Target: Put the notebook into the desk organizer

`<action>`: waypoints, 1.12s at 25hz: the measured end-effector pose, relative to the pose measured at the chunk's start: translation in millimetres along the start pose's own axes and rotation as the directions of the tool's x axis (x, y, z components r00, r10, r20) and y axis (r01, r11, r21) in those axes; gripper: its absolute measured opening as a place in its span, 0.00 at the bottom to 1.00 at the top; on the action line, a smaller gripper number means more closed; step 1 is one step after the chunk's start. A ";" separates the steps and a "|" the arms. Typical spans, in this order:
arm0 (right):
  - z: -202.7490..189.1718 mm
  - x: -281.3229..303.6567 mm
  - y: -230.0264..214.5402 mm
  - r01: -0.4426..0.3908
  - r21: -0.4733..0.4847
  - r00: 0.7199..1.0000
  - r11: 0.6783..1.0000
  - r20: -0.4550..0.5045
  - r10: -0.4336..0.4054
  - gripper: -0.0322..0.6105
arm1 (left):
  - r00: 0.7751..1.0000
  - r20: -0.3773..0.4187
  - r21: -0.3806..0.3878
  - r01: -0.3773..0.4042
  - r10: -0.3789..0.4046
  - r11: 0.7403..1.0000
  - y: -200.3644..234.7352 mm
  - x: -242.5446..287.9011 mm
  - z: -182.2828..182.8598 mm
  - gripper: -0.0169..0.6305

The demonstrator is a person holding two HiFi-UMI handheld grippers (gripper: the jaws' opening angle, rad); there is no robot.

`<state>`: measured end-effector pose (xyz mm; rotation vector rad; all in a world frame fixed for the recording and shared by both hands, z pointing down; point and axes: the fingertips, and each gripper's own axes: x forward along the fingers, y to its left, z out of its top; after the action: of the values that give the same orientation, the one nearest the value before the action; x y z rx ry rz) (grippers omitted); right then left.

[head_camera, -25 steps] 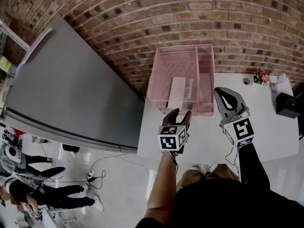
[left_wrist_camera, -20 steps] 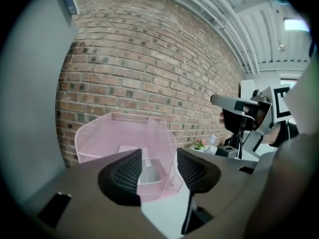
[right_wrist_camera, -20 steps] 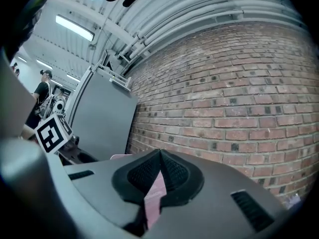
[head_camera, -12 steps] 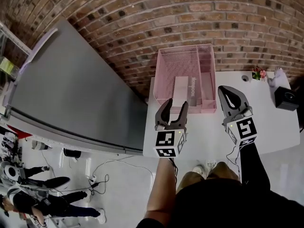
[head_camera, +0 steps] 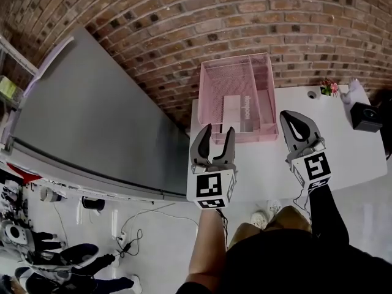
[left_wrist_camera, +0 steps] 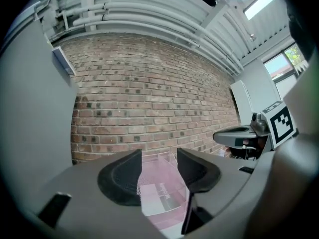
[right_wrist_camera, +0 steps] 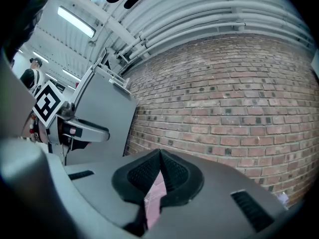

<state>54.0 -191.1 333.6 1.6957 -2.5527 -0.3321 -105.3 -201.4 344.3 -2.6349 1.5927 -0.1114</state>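
The pink mesh desk organizer (head_camera: 211, 81) stands on the white table (head_camera: 343, 152) against the brick wall. A pale notebook (head_camera: 239, 112) with dark lettering lies inside it. My left gripper (head_camera: 212, 141) hovers just in front of the organizer's near left corner, jaws open and empty. In the left gripper view the organizer (left_wrist_camera: 164, 166) and the notebook (left_wrist_camera: 162, 197) show through the gap of that gripper (left_wrist_camera: 158, 154). My right gripper (head_camera: 298, 130) hangs over the table to the organizer's right, shut with nothing in it. In its own view the right gripper (right_wrist_camera: 160, 156) has its tips touching.
A tall grey cabinet (head_camera: 92, 121) stands left of the table, close to the left gripper. A black box (head_camera: 366, 116) and a small flower ornament (head_camera: 329, 88) sit at the table's far right. Cables and other people are on the floor below left.
My left gripper has pulled back from the organizer's front edge, toward me and slightly left, and risen nearer the camera. The right gripper has stayed almost still.
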 end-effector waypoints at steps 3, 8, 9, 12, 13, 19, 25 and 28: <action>2.3 -2.8 3.9 0.005 -0.003 1.000 1.000 0.002 -0.005 0.08 | 1.000 0.010 0.030 -0.002 0.002 1.000 -2.1 -4.3 4.8 0.38; 8.7 -5.8 6.6 0.003 -0.018 1.000 1.000 0.008 -0.003 0.08 | 1.000 0.022 0.091 -0.004 0.002 0.996 -8.0 -7.1 14.6 0.38; 8.7 -6.8 6.7 0.004 -0.018 1.000 1.000 0.008 -0.004 0.08 | 1.000 0.026 0.093 -0.003 0.000 0.996 -9.0 -7.2 15.5 0.38; 7.8 -8.9 7.0 0.004 -0.022 1.000 1.000 0.007 -0.004 0.08 | 0.999 0.033 0.106 -0.001 -0.003 0.994 -10.4 -7.0 17.3 0.38; 7.1 -9.6 6.9 0.004 -0.022 1.000 1.000 0.005 -0.004 0.08 | 0.999 0.034 0.108 0.001 -0.005 0.994 -10.5 -7.0 17.5 0.38; 4.9 -12.6 5.4 0.014 -0.022 1.000 1.000 -0.001 -0.014 0.08 | 0.999 0.037 0.105 0.008 -0.012 0.994 -9.6 -7.0 17.6 0.38; 7.5 -15.5 9.7 0.006 -0.026 1.000 1.000 0.003 -0.006 0.08 | 0.999 0.031 0.099 0.029 -0.033 0.995 -14.6 -6.0 17.2 0.37; 7.1 -16.9 11.0 0.005 -0.025 1.000 1.000 0.005 -0.004 0.08 | 0.999 0.030 0.087 0.033 -0.035 0.996 -14.7 -6.3 15.1 0.36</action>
<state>49.6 -170.4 330.1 1.6947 -2.5377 -0.3668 -93.8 -188.8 330.4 -2.5864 1.4987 -0.1366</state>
